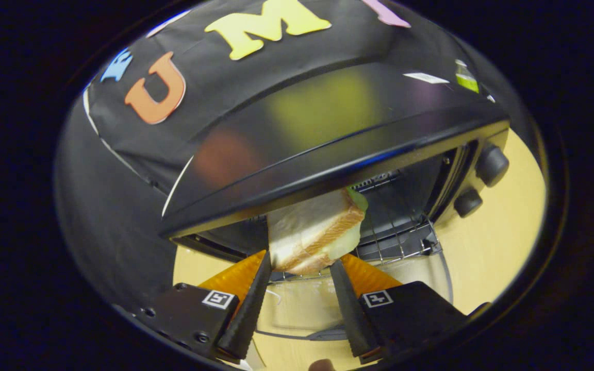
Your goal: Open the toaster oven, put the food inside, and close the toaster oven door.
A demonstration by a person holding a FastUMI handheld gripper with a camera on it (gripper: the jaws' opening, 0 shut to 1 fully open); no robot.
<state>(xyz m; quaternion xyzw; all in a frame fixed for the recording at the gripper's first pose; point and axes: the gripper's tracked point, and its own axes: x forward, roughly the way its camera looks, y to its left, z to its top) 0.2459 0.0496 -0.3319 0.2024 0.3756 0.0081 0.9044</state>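
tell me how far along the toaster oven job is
Done: the black toaster oven is open, its glass door folded down. In hand: the gripper fingers pinch the toasted white-bread sandwich at the oven mouth, over the wire rack. Left: release it, close the door.

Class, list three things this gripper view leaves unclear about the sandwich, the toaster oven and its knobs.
- Sandwich: its far end is hidden under the toaster oven top edge.
- Oven interior: mostly hidden by that overhanging top; part of the wire rack shows.
- Knobs: markings too small to make out.
- Claw: sandwich sits between its fingers; firm contact unclear.
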